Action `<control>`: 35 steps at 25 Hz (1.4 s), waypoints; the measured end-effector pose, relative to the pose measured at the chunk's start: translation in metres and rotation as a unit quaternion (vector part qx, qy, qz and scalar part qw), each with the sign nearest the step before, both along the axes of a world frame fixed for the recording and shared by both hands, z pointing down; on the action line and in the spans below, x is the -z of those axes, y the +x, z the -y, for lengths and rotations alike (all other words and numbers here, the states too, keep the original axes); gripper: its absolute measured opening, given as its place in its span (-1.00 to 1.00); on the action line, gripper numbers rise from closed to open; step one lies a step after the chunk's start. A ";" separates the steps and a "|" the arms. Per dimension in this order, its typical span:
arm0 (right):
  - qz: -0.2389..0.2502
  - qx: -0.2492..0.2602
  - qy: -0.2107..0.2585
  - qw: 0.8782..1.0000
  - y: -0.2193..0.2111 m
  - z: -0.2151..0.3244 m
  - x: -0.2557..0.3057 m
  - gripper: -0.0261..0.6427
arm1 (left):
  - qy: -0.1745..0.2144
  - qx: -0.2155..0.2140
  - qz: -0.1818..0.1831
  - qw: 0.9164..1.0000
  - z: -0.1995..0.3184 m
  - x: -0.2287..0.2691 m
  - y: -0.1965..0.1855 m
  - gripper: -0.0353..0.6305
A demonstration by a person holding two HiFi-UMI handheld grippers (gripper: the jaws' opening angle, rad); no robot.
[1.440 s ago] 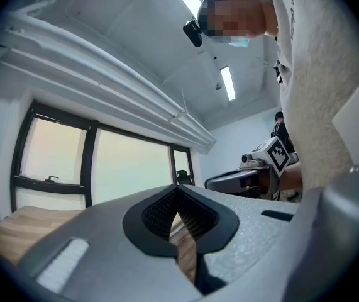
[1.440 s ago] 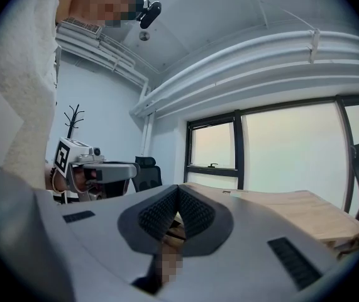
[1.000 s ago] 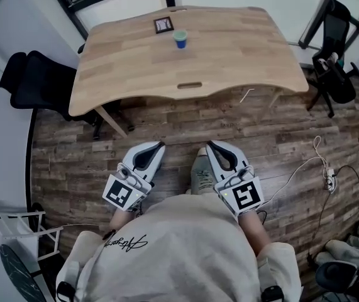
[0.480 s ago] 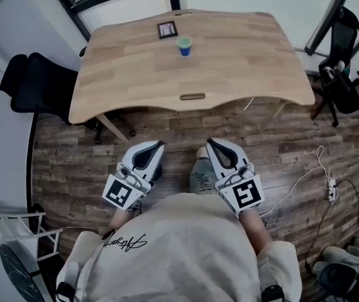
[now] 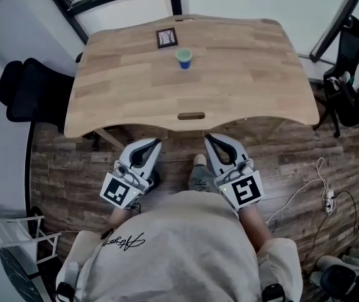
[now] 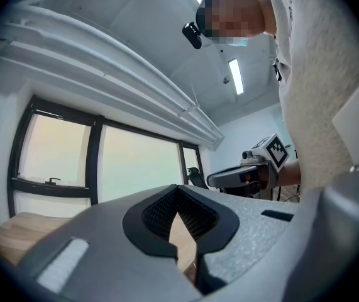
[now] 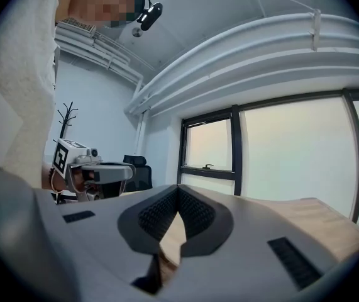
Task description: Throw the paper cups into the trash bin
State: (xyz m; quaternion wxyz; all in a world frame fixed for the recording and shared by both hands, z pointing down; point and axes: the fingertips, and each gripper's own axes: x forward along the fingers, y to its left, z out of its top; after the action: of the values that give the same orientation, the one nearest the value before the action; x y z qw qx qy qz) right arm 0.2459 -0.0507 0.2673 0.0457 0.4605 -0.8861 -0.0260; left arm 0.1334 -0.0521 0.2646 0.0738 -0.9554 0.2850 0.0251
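Head view: one cup (image 5: 183, 58), green with a blue base, stands upright on the surface (image 5: 248, 74), in the far half, a little left of centre. Just beyond it, toward the far edge, a small dark-framed card (image 5: 166, 38) lies flat; cup and card are apart. The near edge of the surface has an oval slot (image 5: 191, 116) cut through it, roughly in line with the cup.

Both tools are on the person's side, well apart from the cup, tips just short of the near edge.
- Left tool (image 5: 152, 143): jaws closed, pads meeting, nothing between them (left gripper view).
- Right tool (image 5: 210, 138): same, jaws together and empty (right gripper view).
- They lie side by side and point toward the surface, with the marker cubes at the person's end.

The person (image 5: 179, 250), in a pale top, faces the surface. Left chair (image 5: 31, 93), black, sits at the surface's left end; right chair (image 5: 346, 93), black, is off its right end. The floor (image 5: 72, 162) is wood plank, and a white cable (image 5: 305, 187) trails across it at right. The gripper views show large windows (image 7: 292, 156) beyond the surface.
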 end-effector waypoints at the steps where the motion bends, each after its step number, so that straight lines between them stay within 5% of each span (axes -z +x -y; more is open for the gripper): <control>1: 0.002 0.003 0.002 1.000 0.001 0.009 0.001 -0.89 | 0.007 -0.003 -0.002 1.000 0.008 0.002 0.002 -0.88; 35: 0.007 0.073 -0.004 0.997 0.039 0.244 0.008 -0.89 | 0.009 0.064 -0.006 0.998 0.233 0.011 0.043 -0.88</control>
State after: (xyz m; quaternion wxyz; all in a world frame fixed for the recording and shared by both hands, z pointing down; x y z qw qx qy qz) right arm 0.2847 -0.2949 0.2596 0.0397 0.3950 -0.9175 -0.0223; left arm 0.1769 -0.2853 0.2540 0.0821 -0.9343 0.3456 0.0286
